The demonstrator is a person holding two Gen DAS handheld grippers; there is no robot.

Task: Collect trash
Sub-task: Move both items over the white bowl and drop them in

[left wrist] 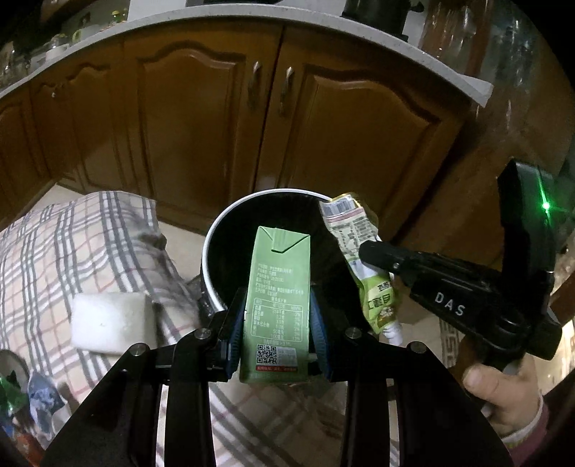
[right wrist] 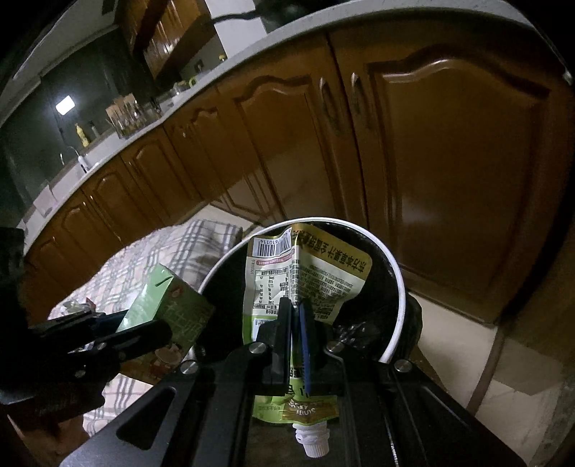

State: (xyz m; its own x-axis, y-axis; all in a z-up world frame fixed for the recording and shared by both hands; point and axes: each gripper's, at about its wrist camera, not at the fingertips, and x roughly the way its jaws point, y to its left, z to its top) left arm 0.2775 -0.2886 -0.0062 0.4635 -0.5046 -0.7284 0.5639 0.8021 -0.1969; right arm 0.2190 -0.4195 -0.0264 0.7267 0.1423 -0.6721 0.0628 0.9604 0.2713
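Note:
My left gripper point(left wrist: 277, 312) is shut on a green drink carton point(left wrist: 278, 287) and holds it upright over the near rim of a round black trash bin point(left wrist: 212, 251) with a white rim. My right gripper point(right wrist: 296, 316) is shut on a crumpled green and yellow spout pouch point(right wrist: 305, 276), cap end down, held over the same bin point(right wrist: 399, 287). In the left wrist view the right gripper point(left wrist: 373, 257) and the pouch point(left wrist: 355, 230) sit at the bin's right rim. In the right wrist view the left gripper point(right wrist: 107, 334) and the carton point(right wrist: 169, 309) are at the left.
A plaid cloth point(left wrist: 54, 258) covers a surface left of the bin, with a white sponge block point(left wrist: 111, 323) and more wrappers point(left wrist: 39, 398) on it. Brown kitchen cabinets point(left wrist: 201, 118) under a white counter point(left wrist: 179, 25) stand right behind the bin. Tiled floor point(right wrist: 478, 341) lies to the right.

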